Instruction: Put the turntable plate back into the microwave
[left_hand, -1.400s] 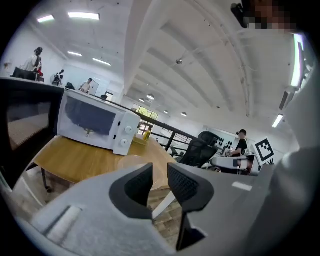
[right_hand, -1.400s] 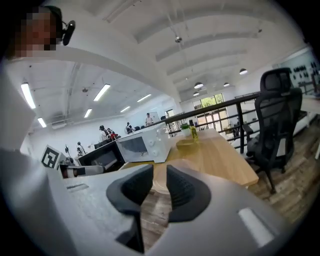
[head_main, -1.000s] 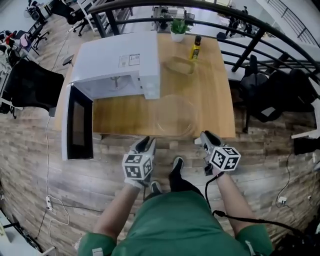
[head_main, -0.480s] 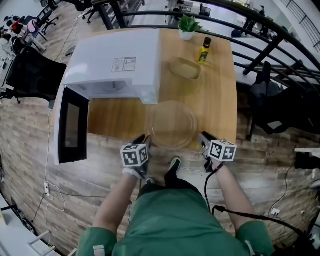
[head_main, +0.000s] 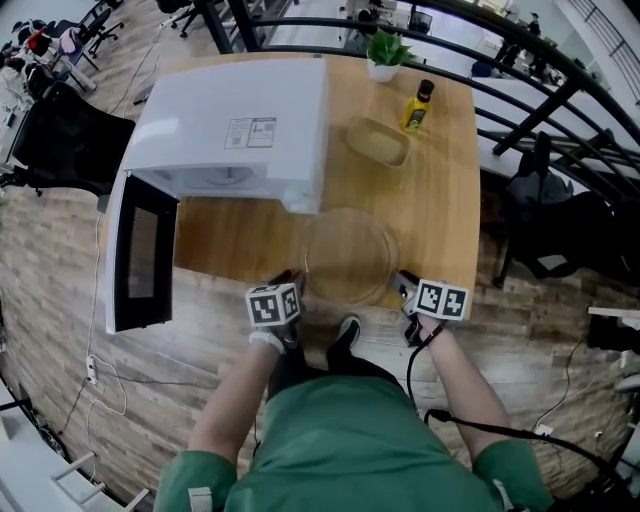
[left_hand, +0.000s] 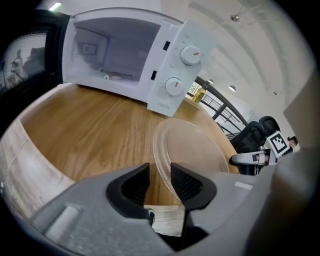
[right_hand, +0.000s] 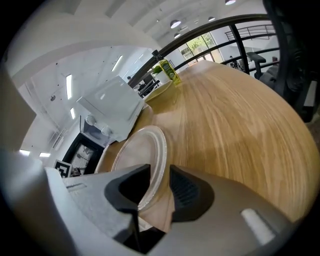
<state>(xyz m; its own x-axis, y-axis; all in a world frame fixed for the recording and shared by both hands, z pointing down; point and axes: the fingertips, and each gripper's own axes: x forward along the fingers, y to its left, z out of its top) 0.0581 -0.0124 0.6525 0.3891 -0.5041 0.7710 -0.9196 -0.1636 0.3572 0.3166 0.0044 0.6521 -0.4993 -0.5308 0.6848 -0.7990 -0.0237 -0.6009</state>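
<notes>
Found clear round glass turntable plate flat at near edge of wooden table, outside open white microwave. Noted left gripper and right gripper, jaws just opening, straddling opposite rims unclamped. Judged grasp pending: close both, lift level.

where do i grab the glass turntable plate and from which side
Grip the glass turntable plate by its thin rim, left and right on its near side, coming from the front edge of the table. It lies flat by that edge, too wide to span. The left gripper and right gripper straddle the rim there, jaws just opened wider, not clamped.
</notes>
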